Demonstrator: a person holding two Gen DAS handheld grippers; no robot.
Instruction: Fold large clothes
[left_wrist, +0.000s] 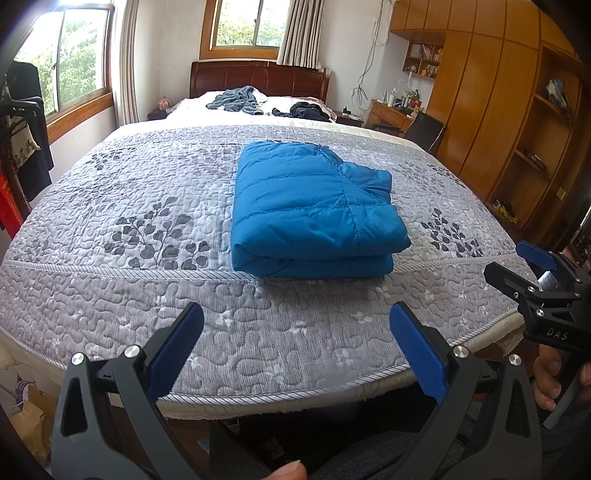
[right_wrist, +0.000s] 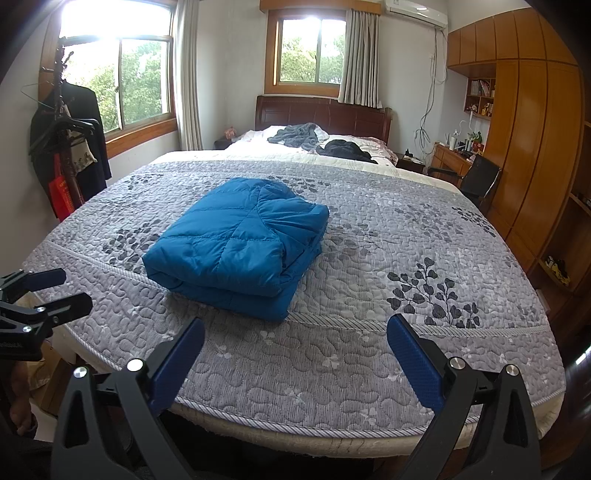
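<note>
The left hand-held gripper (left_wrist: 295, 347) fills the bottom of its frame with jaws spread wide and empty; the right hand-held gripper (right_wrist: 295, 354) sits the same way in its own view, also gaping and empty. Above both, well apart from the fingertips, the blue quilted jacket (left_wrist: 314, 210) lies folded into a thick, puffy rectangle at mid-frame on the grey leaf-patterned bed (left_wrist: 129, 229), nearer its foot than its pillows
</note>
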